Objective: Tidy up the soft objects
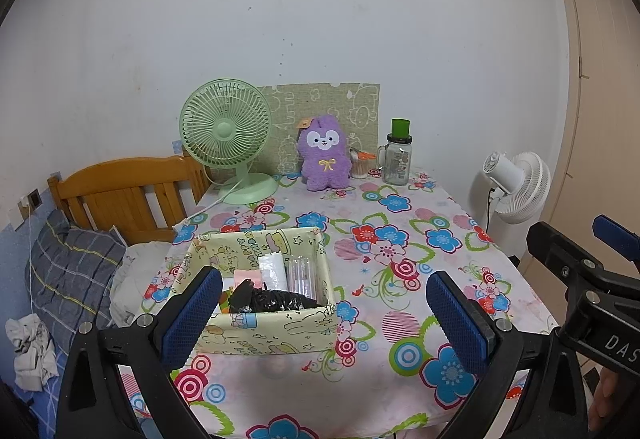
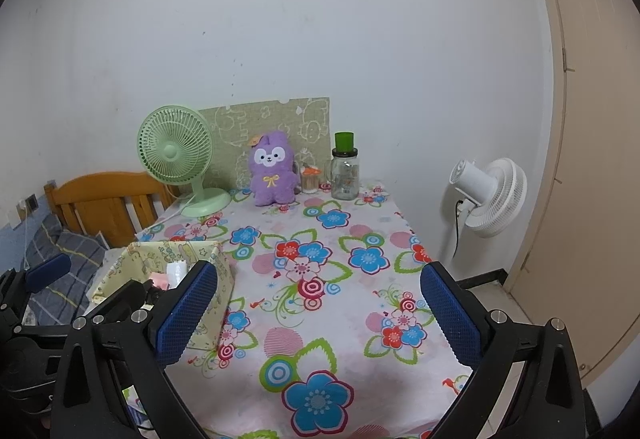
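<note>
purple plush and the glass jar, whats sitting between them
A small container with an orange top, beside the purple plush and left of the glass jar; both wrist views show it.

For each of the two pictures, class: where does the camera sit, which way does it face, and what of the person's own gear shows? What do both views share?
Left wrist: behind the open left gripper, facing the patterned box and far wall; the right gripper shows at right.
Right wrist: behind the open right gripper, facing the floral table; the left gripper shows at left.
Shared: purple plush, green fan, glass jar.
</note>
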Demonstrator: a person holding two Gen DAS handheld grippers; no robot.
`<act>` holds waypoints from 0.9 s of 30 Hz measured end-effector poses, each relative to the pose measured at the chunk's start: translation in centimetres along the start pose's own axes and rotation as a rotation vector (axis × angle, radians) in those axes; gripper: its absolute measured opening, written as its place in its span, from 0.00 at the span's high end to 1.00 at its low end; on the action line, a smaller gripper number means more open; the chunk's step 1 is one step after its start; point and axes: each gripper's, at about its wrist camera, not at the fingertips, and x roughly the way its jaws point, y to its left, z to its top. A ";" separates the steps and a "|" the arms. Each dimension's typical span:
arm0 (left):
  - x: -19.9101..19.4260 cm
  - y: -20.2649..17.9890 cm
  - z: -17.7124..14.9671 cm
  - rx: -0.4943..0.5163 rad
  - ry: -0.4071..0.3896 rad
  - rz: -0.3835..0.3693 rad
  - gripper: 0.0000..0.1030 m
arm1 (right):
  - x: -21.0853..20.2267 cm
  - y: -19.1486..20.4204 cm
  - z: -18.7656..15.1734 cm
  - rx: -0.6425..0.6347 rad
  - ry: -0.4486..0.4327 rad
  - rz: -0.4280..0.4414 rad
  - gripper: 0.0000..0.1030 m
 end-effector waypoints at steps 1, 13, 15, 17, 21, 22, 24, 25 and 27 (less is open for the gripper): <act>0.1 -0.1 0.0 0.000 -0.002 0.000 0.00 | 0.0 0.0 0.0 0.000 0.000 0.001 0.00; 0.0 -0.1 -0.1 -0.006 -0.006 0.003 0.00 | 0.0 -0.1 0.0 0.000 -0.004 0.005 0.00; 0.0 -0.2 -0.1 -0.005 -0.007 0.002 0.00 | 0.0 0.0 0.1 0.001 -0.003 0.005 0.00; -0.1 -0.1 -0.2 -0.005 -0.007 0.002 0.00 | 0.0 -0.1 0.1 0.001 -0.002 0.004 0.00; -0.1 -0.2 -0.2 -0.009 -0.008 0.001 0.00 | 0.0 0.0 0.1 -0.001 -0.005 0.004 0.00; -0.1 -0.2 -0.2 -0.008 -0.006 0.000 0.00 | 0.0 -0.1 0.2 -0.002 -0.005 0.003 0.00; -0.2 0.0 -0.2 -0.008 -0.006 0.000 0.00 | 0.0 -0.1 0.2 -0.001 -0.004 0.004 0.00; -0.1 -0.1 -0.1 -0.008 -0.006 0.000 0.00 | 0.0 -0.1 0.2 -0.001 -0.003 0.004 0.00; -0.1 0.0 -0.2 -0.009 -0.006 0.000 0.00 | 0.0 -0.1 0.2 -0.001 -0.003 0.005 0.00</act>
